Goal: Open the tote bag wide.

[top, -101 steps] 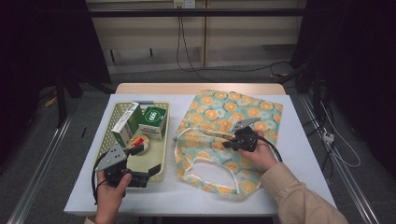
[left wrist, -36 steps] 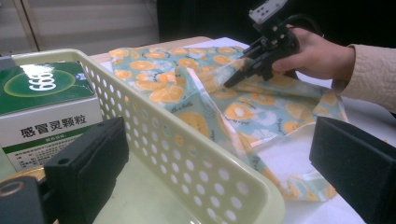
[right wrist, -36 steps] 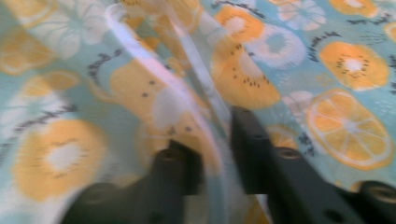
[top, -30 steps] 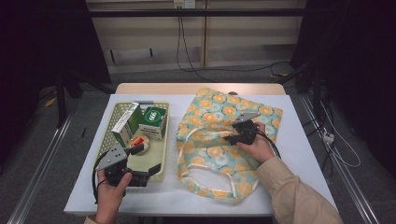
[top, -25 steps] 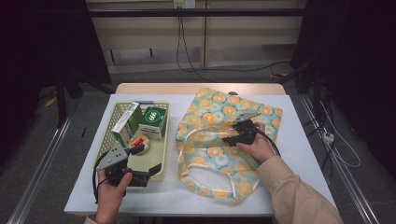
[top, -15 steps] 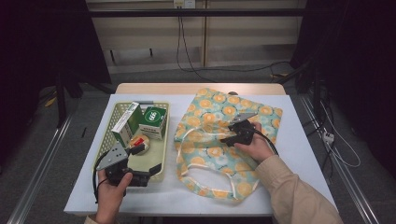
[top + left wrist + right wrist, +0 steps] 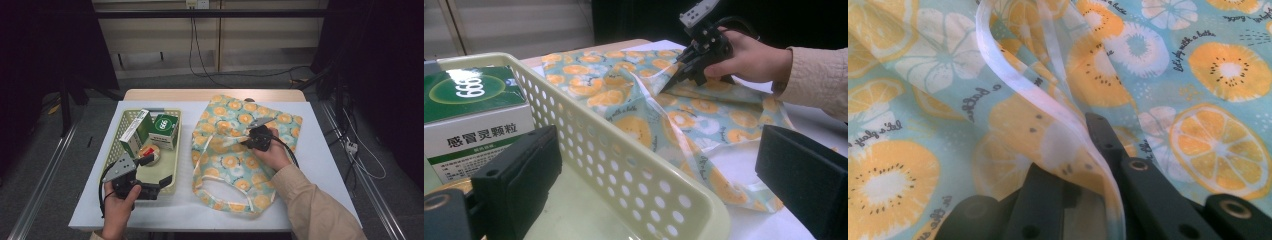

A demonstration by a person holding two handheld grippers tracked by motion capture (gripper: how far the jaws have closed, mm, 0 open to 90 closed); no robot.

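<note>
A fabric tote bag [image 7: 235, 165] printed with orange slices lies flat on the white table. My right gripper [image 7: 246, 142] rests on its upper middle; its jaws have just been closing. In the right gripper view the bag's white-trimmed edge [image 7: 1048, 100] sits pinched between the two black jaws of the right gripper [image 7: 1073, 145]. The left gripper view shows the right gripper [image 7: 669, 85] pressing that fabric [image 7: 624, 95]. My left gripper [image 7: 152, 172] stands open at the near right corner of a pale green basket [image 7: 176, 150], one jaw inside the basket wall [image 7: 624, 150] and one outside.
The basket holds a green box [image 7: 165, 131], also seen in the left gripper view [image 7: 469, 90], a tall white and green box [image 7: 135, 132] and a small red-topped item [image 7: 148, 151]. Bare white tabletop [image 7: 320, 165] lies right of the bag. Dark floor and cables surround the table.
Since the oldest frame the right gripper has shifted slightly farther up the bag, and the bag's near part and handles have changed shape. The left gripper has kept still.
</note>
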